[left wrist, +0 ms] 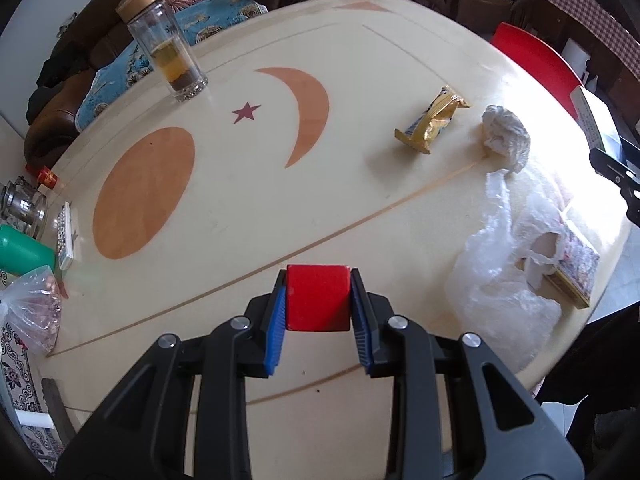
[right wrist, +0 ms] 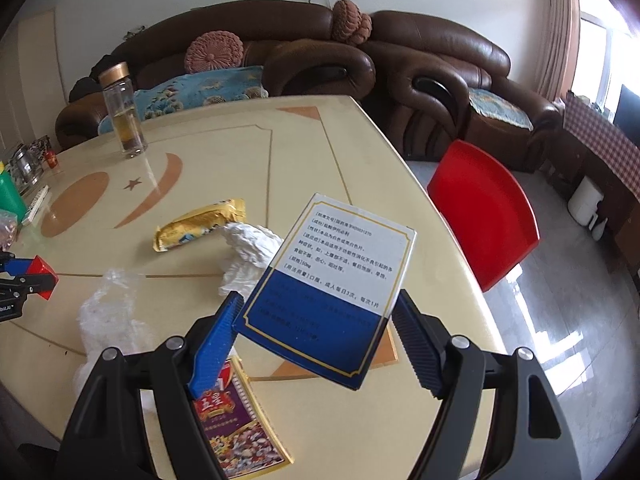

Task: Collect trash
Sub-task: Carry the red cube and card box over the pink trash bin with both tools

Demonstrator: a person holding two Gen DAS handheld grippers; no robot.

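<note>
Two grippers were each loaded, apparently so both pieces could go to the clear plastic bag (left wrist: 508,280) lying on the table (left wrist: 240,200). The left gripper (left wrist: 319,300) clenched a small red block (left wrist: 319,298). The right gripper (right wrist: 320,334) stood wide, clamping the blue-and-white box (right wrist: 336,280) clear of the tabletop.

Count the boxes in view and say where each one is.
3: a red box in the left gripper, a blue-and-white box in the right gripper, a patterned box beside the clear bag.
</note>
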